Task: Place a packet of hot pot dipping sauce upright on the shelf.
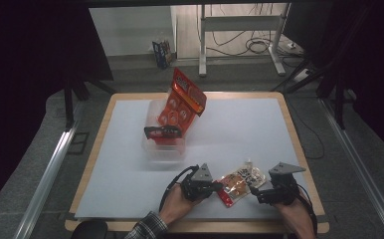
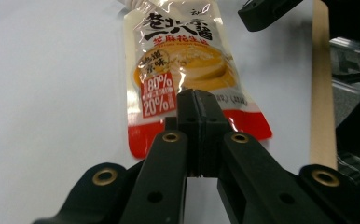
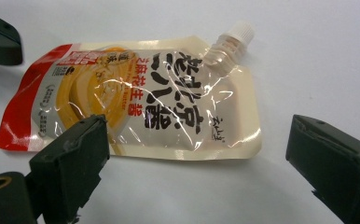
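Left tool (image 2: 197, 105) clamps the sauce pouch (image 2: 187, 65) by its red end; right tool (image 3: 197, 154) gapes wide

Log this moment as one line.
left tongs: shut on sauce pouch red end | right tongs: open beside pouch, not gripping | pouch: flat on table | clear bin: behind

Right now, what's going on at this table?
A person works a sauce pouch with two grippers near the table's front edge. The left gripper is shut on the pouch's red bottom edge. The right gripper stands open at the spout end, gripping nothing. Farther back, a red snack bag leans in a clear container.
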Motion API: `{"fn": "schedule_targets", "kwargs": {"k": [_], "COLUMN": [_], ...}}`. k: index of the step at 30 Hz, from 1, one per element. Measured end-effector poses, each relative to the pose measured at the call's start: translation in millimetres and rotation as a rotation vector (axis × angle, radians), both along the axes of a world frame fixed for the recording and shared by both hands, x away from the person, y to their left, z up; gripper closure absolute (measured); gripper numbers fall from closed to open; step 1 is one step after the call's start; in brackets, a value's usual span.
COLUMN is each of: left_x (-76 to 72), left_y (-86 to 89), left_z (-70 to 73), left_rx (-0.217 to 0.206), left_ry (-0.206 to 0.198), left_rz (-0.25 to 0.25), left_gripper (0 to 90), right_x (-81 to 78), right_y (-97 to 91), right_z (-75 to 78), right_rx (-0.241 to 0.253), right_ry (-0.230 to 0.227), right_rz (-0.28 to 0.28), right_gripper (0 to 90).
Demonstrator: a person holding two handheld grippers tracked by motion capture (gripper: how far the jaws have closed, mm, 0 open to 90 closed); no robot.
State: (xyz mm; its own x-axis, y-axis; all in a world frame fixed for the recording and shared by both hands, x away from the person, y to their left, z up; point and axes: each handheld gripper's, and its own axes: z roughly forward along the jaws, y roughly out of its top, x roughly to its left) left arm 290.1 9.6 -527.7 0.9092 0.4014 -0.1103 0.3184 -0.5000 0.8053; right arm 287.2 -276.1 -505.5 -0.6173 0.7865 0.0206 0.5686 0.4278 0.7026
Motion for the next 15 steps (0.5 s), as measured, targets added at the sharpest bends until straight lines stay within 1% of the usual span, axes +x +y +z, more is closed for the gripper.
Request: {"fn": "schedule_targets", "kwargs": {"k": [2,5,6,9,11,12,13,15], "left_x": [1.4,0.5,0.6,1.7,1.6,1.1,0.0,-1.3], "left_y": [-4.9,-14.1,-16.7,-24.6,-24.2,-24.5,-25.3,-27.0], "left_z": [-0.3,1.1,1.2,-3.5,-6.4,-6.6,-5.9,-6.2], "left_rx": [-0.021,-0.017,-0.008,0.022,0.018,0.029,0.053,0.077], "left_ry": [0.013,0.005,-0.003,-0.004,0.005,0.007,0.001,0.001], "left_rz": [-0.001,-0.006,-0.008,0.0,0.006,0.01,0.012,0.017], "left_gripper": [89.8,89.8,89.8,89.8,90.0,90.0,90.0,90.0], "right_x": [0.3,0.7,0.7,0.6,0.5,0.5,0.5,0.7], "right_y": [-0.8,-1.8,-2.0,-1.3,-1.0,-1.0,-1.1,-1.3], "right_z": [-0.3,-0.5,-0.6,-1.1,-1.3,-1.3,-1.2,-1.0], "right_rx": [0.003,0.006,0.007,0.009,0.008,0.009,0.01,0.018], "right_ry": [-0.001,-0.001,-0.001,0.004,0.004,0.004,0.004,0.01], "right_rz": [-0.007,-0.011,-0.012,-0.013,-0.011,-0.009,-0.008,-0.005], "right_gripper": [5.0,4.5,4.4,4.2,4.1,4.1,4.0,3.9]}}
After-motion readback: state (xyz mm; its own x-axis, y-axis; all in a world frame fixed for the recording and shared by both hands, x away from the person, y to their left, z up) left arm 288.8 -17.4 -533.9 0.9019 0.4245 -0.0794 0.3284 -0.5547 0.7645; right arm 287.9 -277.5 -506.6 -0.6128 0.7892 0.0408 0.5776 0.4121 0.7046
